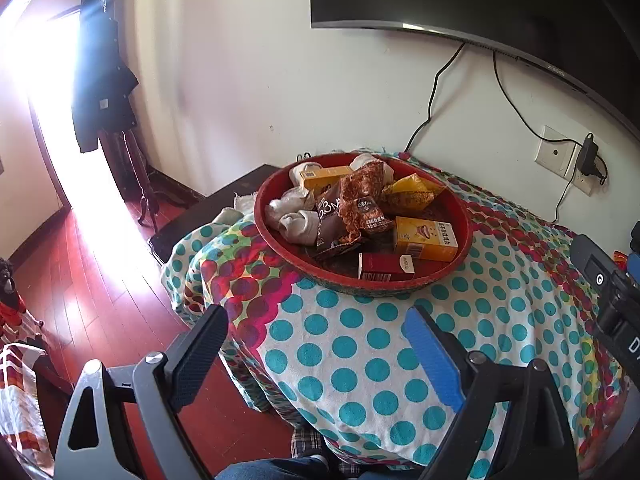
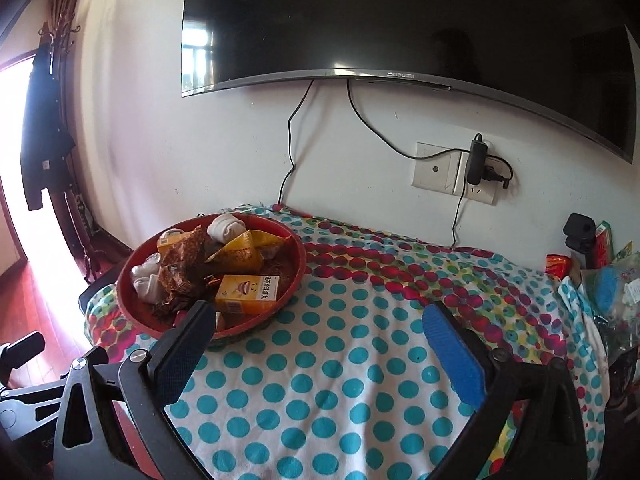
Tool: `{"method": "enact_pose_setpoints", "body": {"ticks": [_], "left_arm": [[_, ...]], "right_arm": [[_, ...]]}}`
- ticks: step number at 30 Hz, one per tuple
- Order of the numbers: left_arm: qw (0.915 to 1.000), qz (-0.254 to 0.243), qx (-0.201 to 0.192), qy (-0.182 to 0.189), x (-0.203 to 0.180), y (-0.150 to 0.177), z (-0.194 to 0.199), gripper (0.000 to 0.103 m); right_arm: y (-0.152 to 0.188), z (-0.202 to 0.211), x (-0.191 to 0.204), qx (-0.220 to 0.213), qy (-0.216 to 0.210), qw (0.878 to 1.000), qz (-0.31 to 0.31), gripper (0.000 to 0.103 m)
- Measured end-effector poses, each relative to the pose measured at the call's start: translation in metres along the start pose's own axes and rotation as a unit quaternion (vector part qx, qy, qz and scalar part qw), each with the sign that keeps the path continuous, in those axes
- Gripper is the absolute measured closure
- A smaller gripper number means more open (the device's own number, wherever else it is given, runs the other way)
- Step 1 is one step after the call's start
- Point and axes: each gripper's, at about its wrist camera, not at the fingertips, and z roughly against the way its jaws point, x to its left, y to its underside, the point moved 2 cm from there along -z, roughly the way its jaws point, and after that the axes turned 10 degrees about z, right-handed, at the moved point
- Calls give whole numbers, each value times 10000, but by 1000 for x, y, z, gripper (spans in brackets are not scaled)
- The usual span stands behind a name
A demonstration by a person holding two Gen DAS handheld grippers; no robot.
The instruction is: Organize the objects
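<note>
A round red tray (image 1: 462, 216) (image 2: 298, 258) stands on the dotted cloth near the table's far left corner. It holds yellow boxes (image 1: 425, 239) (image 2: 246, 294), a red box (image 1: 386, 267), brown and yellow snack packets (image 1: 362, 196) (image 2: 236, 256) and rolled white socks (image 1: 294, 220) (image 2: 226, 226). My left gripper (image 1: 316, 322) hangs open in front of the tray, over the table's near edge, with nothing between its fingers. My right gripper (image 2: 320, 320) is open and empty too, to the right of the tray, its dark left finger (image 2: 184, 348) overlapping the tray's near rim in the picture.
A television (image 2: 400, 20) hangs on the wall above the table, with cables running down to a socket (image 2: 456, 174). Packets and a blue thing (image 2: 606, 288) crowd the table's right end. A coat stand (image 1: 104, 80) is at the left by a bright doorway, above the red wooden floor (image 1: 100, 272).
</note>
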Motion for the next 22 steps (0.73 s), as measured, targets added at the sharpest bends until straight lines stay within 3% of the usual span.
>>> {"method": "enact_pose_setpoints", "body": {"ticks": [10, 13, 19, 22], "left_arm": [[9980, 382, 78, 505, 3, 0, 10, 11], [9978, 401, -47, 527, 6, -1, 13, 11], [9992, 210, -281, 190, 6, -1, 15, 11], [9993, 223, -198, 225, 6, 0, 12, 10]], "right_arm": [[6, 17, 1, -61, 85, 9999, 124, 0], [6, 18, 0, -61, 88, 9999, 109, 0], [6, 17, 3, -47, 77, 9999, 127, 0], [7, 16, 7, -18, 57, 9999, 138, 0]]}}
